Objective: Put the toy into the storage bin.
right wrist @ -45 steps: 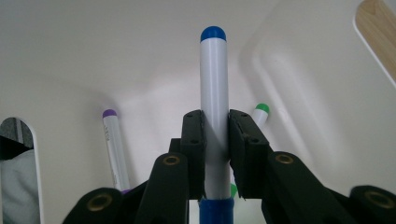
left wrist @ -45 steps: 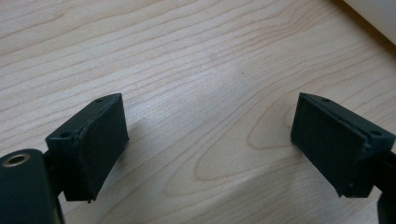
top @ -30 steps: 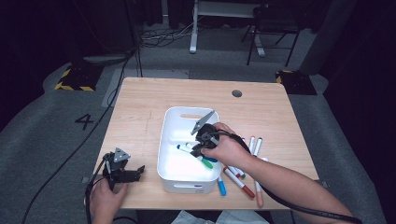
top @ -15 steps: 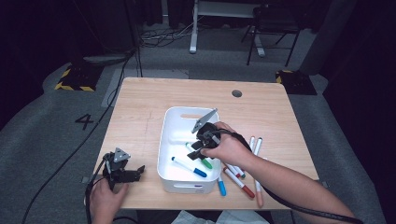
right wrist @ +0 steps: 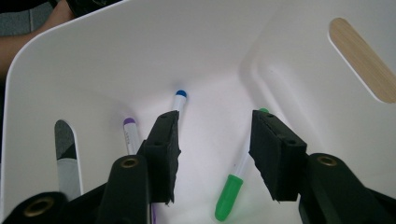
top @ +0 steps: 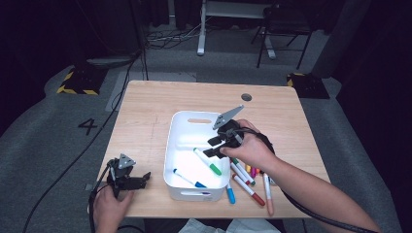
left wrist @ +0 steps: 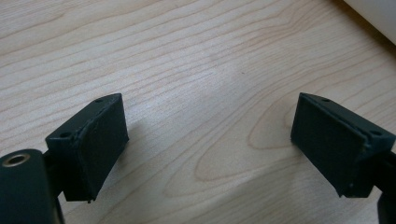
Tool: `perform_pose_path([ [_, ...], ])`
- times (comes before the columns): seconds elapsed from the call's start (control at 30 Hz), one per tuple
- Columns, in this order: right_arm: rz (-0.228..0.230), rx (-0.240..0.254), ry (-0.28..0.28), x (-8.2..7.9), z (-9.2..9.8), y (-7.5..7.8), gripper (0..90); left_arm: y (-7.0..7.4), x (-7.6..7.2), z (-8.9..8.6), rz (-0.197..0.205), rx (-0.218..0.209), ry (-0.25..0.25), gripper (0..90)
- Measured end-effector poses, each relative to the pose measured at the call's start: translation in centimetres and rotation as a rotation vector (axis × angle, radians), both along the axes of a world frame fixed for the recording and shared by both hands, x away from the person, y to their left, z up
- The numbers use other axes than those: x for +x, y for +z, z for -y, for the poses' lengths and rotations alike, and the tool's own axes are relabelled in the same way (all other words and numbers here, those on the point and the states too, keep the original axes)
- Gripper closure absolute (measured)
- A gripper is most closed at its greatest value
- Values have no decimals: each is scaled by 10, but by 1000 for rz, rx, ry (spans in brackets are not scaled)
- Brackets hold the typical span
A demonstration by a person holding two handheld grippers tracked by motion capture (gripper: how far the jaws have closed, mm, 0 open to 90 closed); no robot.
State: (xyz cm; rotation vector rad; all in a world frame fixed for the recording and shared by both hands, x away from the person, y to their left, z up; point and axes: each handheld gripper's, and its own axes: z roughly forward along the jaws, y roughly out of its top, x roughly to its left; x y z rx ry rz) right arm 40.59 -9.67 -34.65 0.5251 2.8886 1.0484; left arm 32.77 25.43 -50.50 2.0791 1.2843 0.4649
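A white bin (top: 194, 114) stands in the middle of the wooden table (top: 145, 111). On its floor lie a green-capped marker (top: 208, 162) and a blue-capped one (top: 185, 178). My right gripper (top: 210, 147) hovers over the bin's right side. Its jaws have just been opening and hold nothing. In the right gripper view, the right gripper (right wrist: 215, 140) looks down on the green-capped marker (right wrist: 229, 196), the blue-capped marker (right wrist: 179, 99) and a purple-capped marker (right wrist: 130, 133). My left gripper (top: 145, 179) rests open at the table's front left, over bare wood (left wrist: 196, 56).
Several loose markers (top: 248, 182) lie on the table just right of the bin, near the front edge. A round cable hole (top: 247, 97) sits at the table's far side. The bin's corner (left wrist: 378, 14) shows beyond the left gripper.
My right gripper has lifted a little over the bin and its jaws have parted. The green-capped marker now lies loose on the bin floor. The left gripper has not moved.
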Motion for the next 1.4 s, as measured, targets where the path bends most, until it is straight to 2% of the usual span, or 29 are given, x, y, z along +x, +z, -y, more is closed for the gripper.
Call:
perform_pose_path([
  [0.43, 32, 53, -92, 2, 49, 20, 557, 0, 0, 0, -1, 1, -3, 112],
  [0.53, 36, 67, -117, 3, 62, 21, 568, 0, 1, 0, 1, -3, 1, 112],
  [0.63, 19, 74, -155, 6, 74, 20, 580, 0, 1, 0, -1, 0, 2, 112],
  [0.7, 18, 63, -168, 7, 79, 18, 585, 0, 1, 0, 0, -3, 1, 112],
  [0.77, 27, 63, -169, 8, 84, 16, 587, 0, 1, 0, 0, -2, 1, 112],
  [0.9, 36, 68, -216, 11, 94, 15, 597, 0, 1, 0, 0, -3, 2, 112],
  [0.97, 44, 61, -230, 15, 99, 13, 599, 0, 1, 0, -1, -4, 1, 112],
  [1.07, 34, 36, -261, 22, 105, 5, 599, 0, 1, 0, -1, -1, 2, 112],
  [1.1, 17, 39, -273, 23, 107, 2, 598, 0, 1, 0, -1, -1, 1, 112],
  [1.13, 24, 40, -270, 25, 108, -1, 597, 0, 1, 0, 0, -4, 1, 112],
  [1.23, -4, 22, -290, 32, 113, -21, 596, 0, 1, 0, -4, -5, 1, 112],
  [1.27, -26, 17, -304, 34, 115, -29, 596, 0, 1, 0, 0, -3, 2, 112],
  [1.4, -53, 14, -331, 38, 122, -47, 595, 0, 1, 0, -3, -5, 1, 112],
])
